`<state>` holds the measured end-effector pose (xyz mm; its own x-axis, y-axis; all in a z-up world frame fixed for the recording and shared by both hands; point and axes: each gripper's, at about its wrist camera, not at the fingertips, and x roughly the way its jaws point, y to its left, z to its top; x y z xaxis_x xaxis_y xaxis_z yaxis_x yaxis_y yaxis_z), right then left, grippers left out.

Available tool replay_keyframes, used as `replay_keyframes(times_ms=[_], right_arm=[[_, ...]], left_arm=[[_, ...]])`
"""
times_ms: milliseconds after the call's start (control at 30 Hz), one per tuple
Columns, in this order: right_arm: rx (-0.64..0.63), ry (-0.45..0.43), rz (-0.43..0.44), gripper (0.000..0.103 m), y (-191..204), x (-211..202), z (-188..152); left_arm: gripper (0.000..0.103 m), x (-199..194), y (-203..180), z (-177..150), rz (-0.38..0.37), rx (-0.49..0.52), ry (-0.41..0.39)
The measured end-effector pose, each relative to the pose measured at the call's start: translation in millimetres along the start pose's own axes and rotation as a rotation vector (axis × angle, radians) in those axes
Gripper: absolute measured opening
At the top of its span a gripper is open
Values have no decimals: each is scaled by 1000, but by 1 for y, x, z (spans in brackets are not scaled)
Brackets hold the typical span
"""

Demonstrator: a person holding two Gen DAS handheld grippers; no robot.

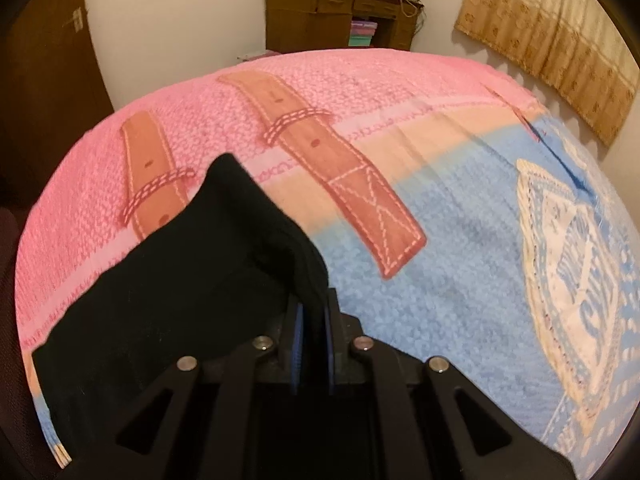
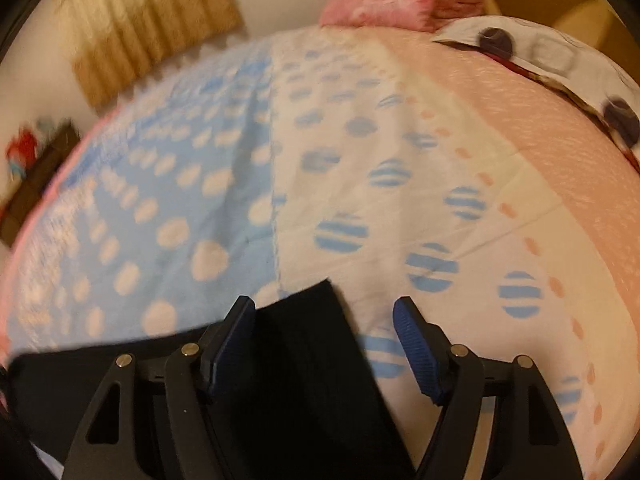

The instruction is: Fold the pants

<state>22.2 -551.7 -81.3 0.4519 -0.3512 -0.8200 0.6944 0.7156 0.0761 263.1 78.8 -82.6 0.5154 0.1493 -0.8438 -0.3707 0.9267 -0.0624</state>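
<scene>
The black pants (image 1: pixel 180 292) lie on the bed's patterned blanket (image 1: pixel 460 248). My left gripper (image 1: pixel 314 304) is shut on a fold of the black pants, and the cloth rises in a peak ahead of the blue pads and drapes to the left. In the right wrist view my right gripper (image 2: pixel 324 316) is open, its blue pads (image 2: pixel 416 344) wide apart. A corner of the black pants (image 2: pixel 304 360) lies flat on the blanket (image 2: pixel 360 160) between and below the open fingers, not gripped.
A brown desk (image 1: pixel 340 20) with clutter stands against the far wall. A beige curtain (image 1: pixel 560 40) hangs at the right. A pink folded blanket (image 2: pixel 392 0) and a spotted pillow (image 2: pixel 560 64) lie at the bed's far end. A dark door (image 1: pixel 40 80) is at left.
</scene>
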Motion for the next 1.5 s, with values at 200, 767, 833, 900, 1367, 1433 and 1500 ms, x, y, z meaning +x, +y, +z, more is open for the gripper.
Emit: replay_keyframes(times_ms=[200, 767, 833, 900, 1367, 1433, 1500], right_arm=[[-239, -13, -23, 13, 41, -8, 1], [-101, -430, 333, 13, 11, -237, -34], [-69, -456, 392, 13, -8, -255, -55], [-33, -470, 457, 13, -30, -268, -82], [87, -248, 457, 17, -98, -191, -250], [106, -199, 425, 26, -104, -179, -260], [147, -138, 377, 49, -113, -174, -265]], left_arm=[[7, -2, 3, 9, -50, 35, 31], [7, -129, 118, 0, -335, -51, -103], [7, -138, 136, -10, -354, -66, -113], [7, -144, 161, -25, -363, -86, -118], [10, -87, 220, -127, -136, -24, -40], [15, -82, 223, -133, -107, 0, -34], [22, -83, 225, -136, -76, 25, -46]])
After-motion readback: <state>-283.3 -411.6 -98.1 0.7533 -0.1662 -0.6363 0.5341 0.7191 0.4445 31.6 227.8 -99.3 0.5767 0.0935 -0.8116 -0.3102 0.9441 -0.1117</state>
